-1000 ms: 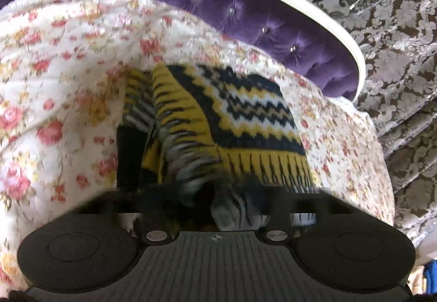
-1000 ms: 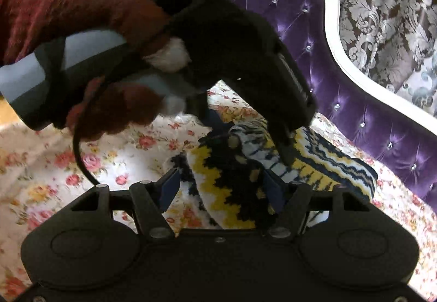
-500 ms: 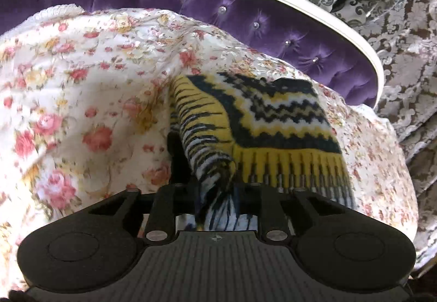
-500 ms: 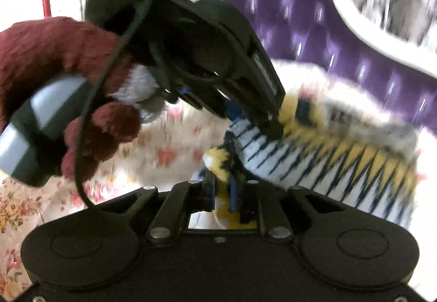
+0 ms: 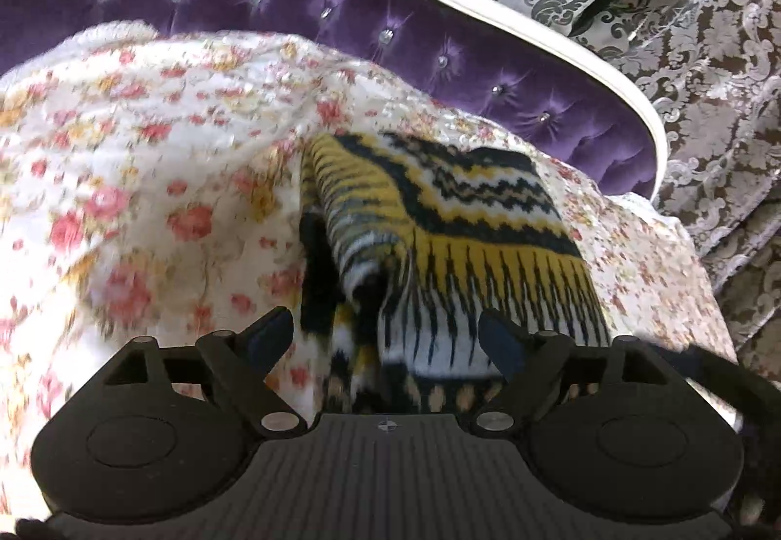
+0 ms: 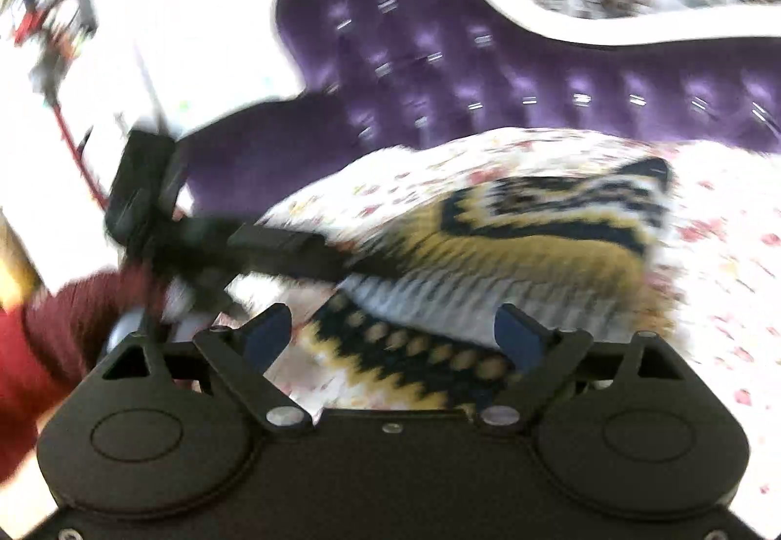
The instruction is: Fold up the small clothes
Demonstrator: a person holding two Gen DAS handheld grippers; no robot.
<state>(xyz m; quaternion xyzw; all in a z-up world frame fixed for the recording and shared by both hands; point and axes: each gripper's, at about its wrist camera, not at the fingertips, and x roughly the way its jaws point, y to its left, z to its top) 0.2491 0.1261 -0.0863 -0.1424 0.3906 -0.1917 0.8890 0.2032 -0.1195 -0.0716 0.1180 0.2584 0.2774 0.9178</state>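
Here a purple tufted sofa back [image 5: 302,3] with a white trim edge [image 5: 561,47] is seen behind a floral-printed cover [image 5: 146,178] spread over the seat. On that cover a yellow, black and white patterned knit garment [image 5: 454,218] is laid, folded over itself with its lower edge nearest both cameras. The left gripper [image 5: 385,335] is held with its jaws spread wide, nothing clamped, the garment's edge lying between and beyond them. The right gripper [image 6: 393,327] is likewise spread wide and empty over the same edge. The right view is heavily motion-blurred; the left gripper [image 6: 205,242] is seen there, beside the garment [image 6: 527,242].
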